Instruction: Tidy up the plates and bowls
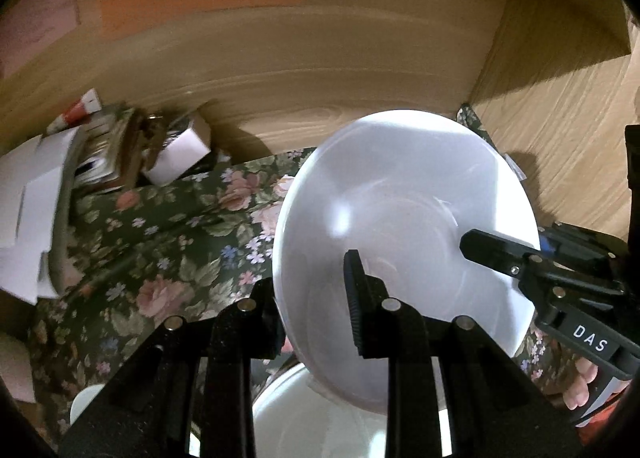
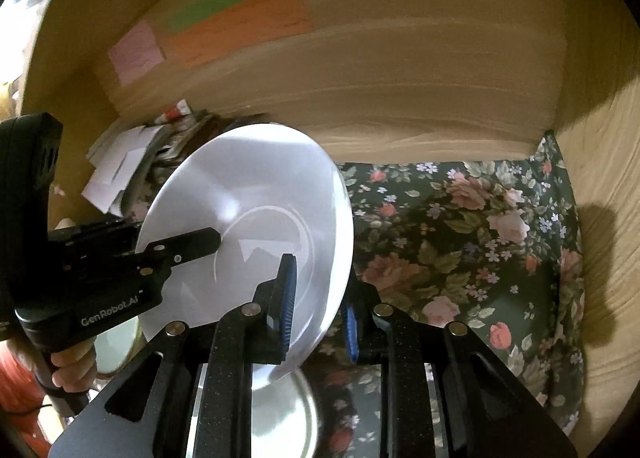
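Gripping one white plate by opposite rim edges: left gripper and right gripper, both clamped narrow on it.
Plate round, glossy, tilted, face toward cameras, above floral cloth; another white dish beneath.

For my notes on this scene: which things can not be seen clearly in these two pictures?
- Dishes under the lifted white plate: left wrist view, mostly hidden by the left tool and the plate.
- Clutter pile at the wall: both views, motion-blurred.
- Writing on the orange note: too blurred to read.
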Tool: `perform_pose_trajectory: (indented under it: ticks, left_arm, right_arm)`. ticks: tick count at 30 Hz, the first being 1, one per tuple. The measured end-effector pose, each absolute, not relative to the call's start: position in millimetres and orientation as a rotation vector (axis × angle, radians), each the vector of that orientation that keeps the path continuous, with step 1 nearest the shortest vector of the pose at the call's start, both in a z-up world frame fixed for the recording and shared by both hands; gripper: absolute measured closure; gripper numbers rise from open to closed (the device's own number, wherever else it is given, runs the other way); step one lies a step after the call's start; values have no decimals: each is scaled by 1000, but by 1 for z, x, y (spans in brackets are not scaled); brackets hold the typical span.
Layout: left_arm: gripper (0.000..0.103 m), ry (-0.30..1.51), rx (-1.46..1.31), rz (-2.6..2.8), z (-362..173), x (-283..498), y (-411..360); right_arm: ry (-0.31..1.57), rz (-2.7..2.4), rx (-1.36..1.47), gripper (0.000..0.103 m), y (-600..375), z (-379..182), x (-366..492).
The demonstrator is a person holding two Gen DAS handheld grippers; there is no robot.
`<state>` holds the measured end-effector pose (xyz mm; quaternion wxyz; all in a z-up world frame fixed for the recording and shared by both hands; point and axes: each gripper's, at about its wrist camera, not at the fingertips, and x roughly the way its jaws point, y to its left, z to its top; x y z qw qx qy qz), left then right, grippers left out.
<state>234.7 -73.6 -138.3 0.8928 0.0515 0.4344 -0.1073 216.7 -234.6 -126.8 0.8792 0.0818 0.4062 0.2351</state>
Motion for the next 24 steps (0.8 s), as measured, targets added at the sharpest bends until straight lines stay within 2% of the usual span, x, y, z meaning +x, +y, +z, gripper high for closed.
perform_pose_trajectory:
  ticks: [24]
  left_arm:
    - [78, 846, 22, -113, -117, 159, 3]
  right_arm:
    - [808, 613, 124, 84, -164, -113, 167]
